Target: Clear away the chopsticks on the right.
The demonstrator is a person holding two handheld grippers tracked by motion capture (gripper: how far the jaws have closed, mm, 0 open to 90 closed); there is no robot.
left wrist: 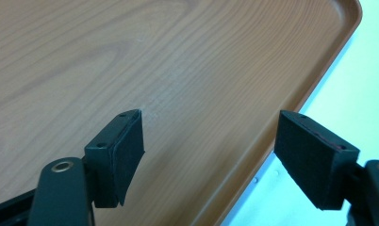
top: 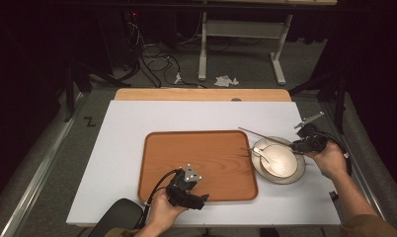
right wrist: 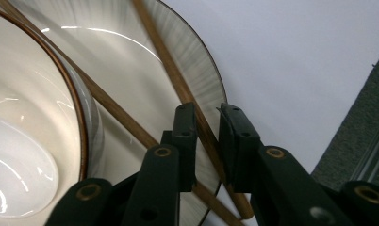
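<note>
The chopsticks point(right wrist: 178, 84) are two long, thin, brown wooden sticks; they lie across the rim of the pale plate point(top: 297, 173), beside the shiny cream bowl point(top: 280, 160) that sits on it, at the right of the wooden tray point(top: 196, 148); the right gripper point(right wrist: 207, 115) has its jaws nearly together around one stick, though I cannot tell if they squeeze it; the left gripper point(left wrist: 209, 141) hangs over the tray, jaws wide apart, holding nothing.
</note>
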